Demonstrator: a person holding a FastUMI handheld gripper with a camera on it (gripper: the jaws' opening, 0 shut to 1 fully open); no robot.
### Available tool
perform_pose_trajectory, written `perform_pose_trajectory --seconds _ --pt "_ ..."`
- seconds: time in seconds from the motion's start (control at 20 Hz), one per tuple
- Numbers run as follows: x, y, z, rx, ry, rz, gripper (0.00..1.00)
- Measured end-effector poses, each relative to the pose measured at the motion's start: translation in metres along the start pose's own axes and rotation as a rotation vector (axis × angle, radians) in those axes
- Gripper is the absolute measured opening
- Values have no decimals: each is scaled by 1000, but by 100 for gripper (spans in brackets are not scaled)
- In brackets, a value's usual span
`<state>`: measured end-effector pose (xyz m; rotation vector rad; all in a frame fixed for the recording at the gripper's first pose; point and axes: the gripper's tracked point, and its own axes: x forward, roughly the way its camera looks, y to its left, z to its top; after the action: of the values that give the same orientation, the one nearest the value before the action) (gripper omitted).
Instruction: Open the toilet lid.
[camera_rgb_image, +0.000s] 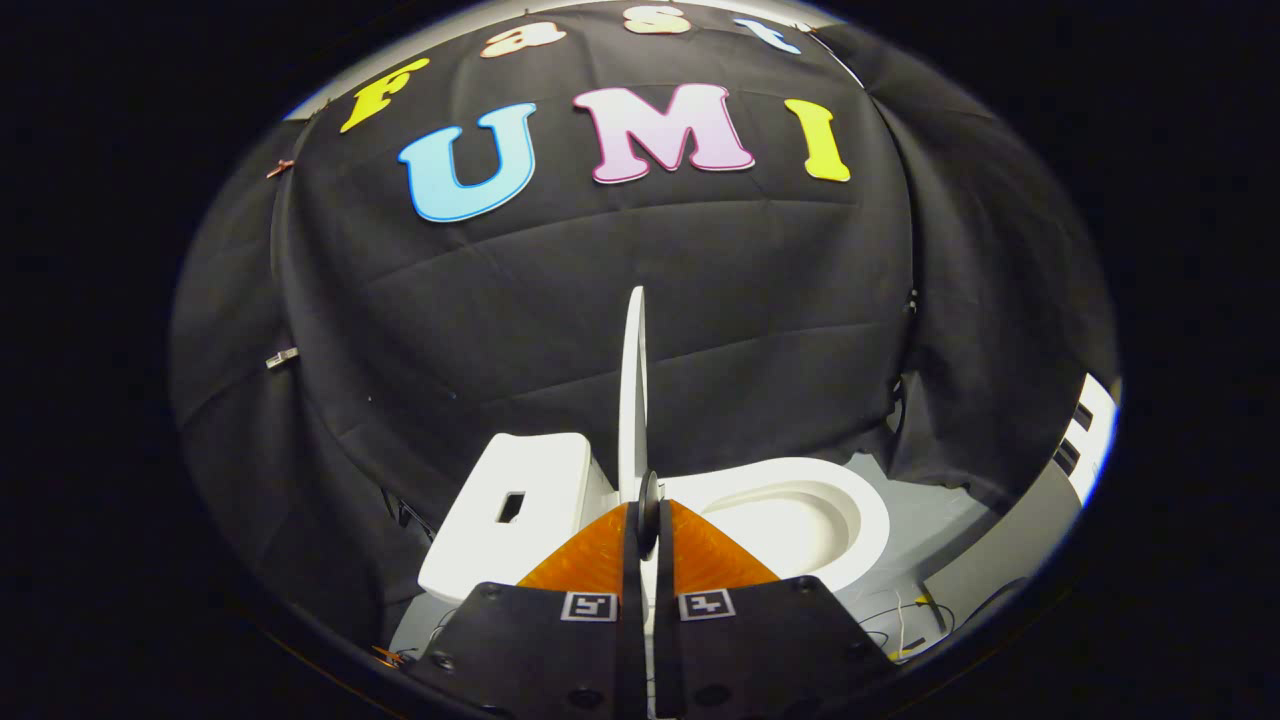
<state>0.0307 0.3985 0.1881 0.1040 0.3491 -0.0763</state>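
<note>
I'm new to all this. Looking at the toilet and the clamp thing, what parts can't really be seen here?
- Gripper view: the lid stands edge-on, so its faces are hidden.
- The gripper fingers close on the lid's lower edge; the contact spot is covered by the fingers themselves.
- The bowl near rim and the toilet's base sit behind the gripper body.
- The tank back is lost against the cloth wall.

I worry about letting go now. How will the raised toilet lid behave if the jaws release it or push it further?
The toilet lid stands about upright, edge-on, pinched between the closed jaws of the gripper. It looks thin and rigid, so it should pivot rather than bend. Near its balance point, it may fall toward the tank or back onto the bowl.
</note>
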Motion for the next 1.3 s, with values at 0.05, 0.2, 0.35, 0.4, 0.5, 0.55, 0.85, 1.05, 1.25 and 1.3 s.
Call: perform_pose_trajectory --seconds 0.05,0.2,0.35,0.4,0.5,0.55,0.85,1.05,1.25,1.3 --pt "0 6 -1 -26 -7 -17 8" --pt "0 35 -4 -62 -16 -31 8" --pt "-4 61 -9 -104 -31 -35 8" --pt "-4 68 -10 -122 -36 -42 8" --pt "-4 79 -14 -145 -48 -51 8" --pt "-5 88 -18 -154 -52 -45 8" --pt "-2 122 -26 -234 -64 -26 10" --pt "-2 124 -24 -220 -71 -19 21" --pt "-4 137 -33 -278 -61 49 73" --pt "-6 130 -33 -297 -76 34 86"
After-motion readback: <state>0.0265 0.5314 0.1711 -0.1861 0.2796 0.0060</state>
